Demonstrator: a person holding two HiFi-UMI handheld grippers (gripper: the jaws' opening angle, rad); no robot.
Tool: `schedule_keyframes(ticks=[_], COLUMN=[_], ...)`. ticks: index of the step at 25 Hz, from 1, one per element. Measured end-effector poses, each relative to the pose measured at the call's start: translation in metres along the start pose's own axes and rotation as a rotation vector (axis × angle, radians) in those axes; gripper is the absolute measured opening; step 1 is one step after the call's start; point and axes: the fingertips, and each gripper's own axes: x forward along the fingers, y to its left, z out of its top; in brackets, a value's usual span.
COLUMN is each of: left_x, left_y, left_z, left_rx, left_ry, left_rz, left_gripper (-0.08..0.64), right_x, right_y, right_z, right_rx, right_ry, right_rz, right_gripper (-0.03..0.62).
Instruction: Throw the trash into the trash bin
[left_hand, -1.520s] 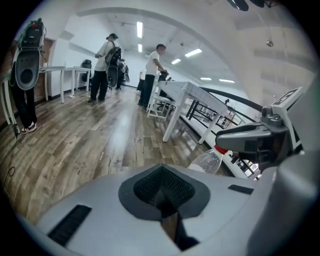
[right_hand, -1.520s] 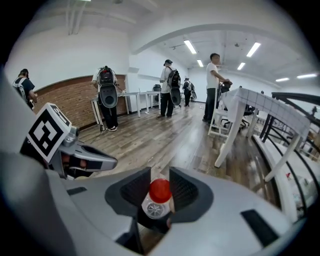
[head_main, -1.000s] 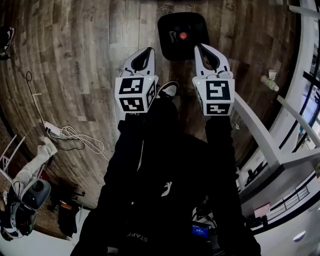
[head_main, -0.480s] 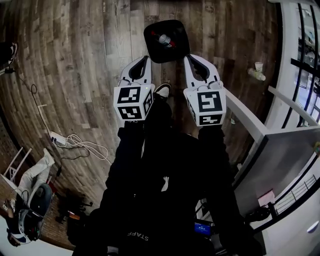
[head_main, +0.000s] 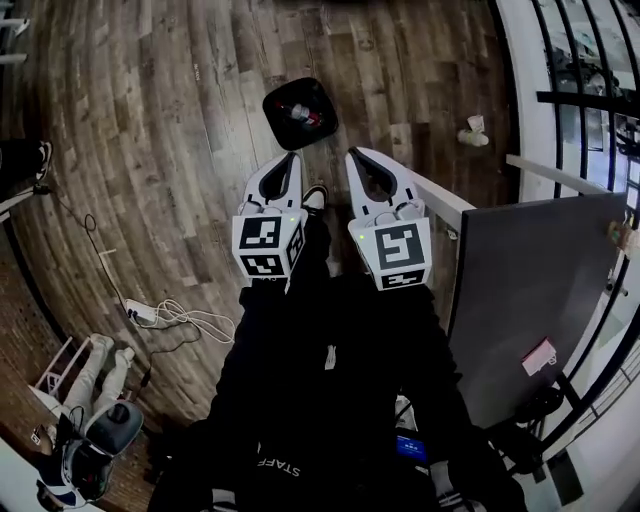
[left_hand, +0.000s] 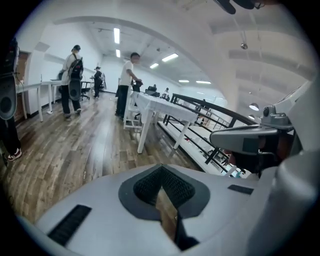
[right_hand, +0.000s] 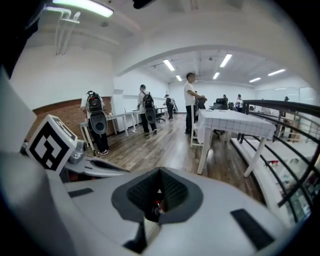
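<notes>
Both the left gripper (head_main: 292, 157) and the right gripper (head_main: 352, 153) are clenched tight on nothing, the black trash bin (head_main: 283, 128) on the floor beyond their tips, trash (head_main: 302, 113) inside.

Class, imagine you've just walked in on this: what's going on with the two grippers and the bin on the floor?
A person stands on a wooden floor with a gripper in each hand. The left gripper and the right gripper both have their jaws together and hold nothing. Just ahead of them on the floor sits the black trash bin, with a bottle lying inside it, so the trash looks already thrown away. A grey table stands to the person's right.
</notes>
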Motion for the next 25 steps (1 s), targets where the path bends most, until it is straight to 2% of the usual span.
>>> schedule_keyframes(ticks=[7,14,20,25], left_x=[-0.040,-0.076,-0.110,-0.140], left_y=[-0.108,-0.204,-0.303,-0.401], left_z=[0.062,0.111,0.126,0.119], left_rx=[0.101,0.221,0.336,0.424], left_ry=[-0.030,-0.053,-0.065,-0.064], left_rz=[-0.123,-0.274,-0.408,-0.574], left_gripper=[0.000,0.000,0.000,0.000], right_x=[-0.102,-0.211,-0.317,-0.409], right_y=[-0.020,-0.052,-0.080,-0.101], right_z=[0.049,0.080,0.081,0.067], right_rx=[0.076,0.128,0.201,0.277], right_ry=[-0.051,-0.107,-0.160,-0.200], right_rz=[-0.083,-0.246,-0.408,-0.574], right_gripper=[0.015,0.015,0.015,0.015])
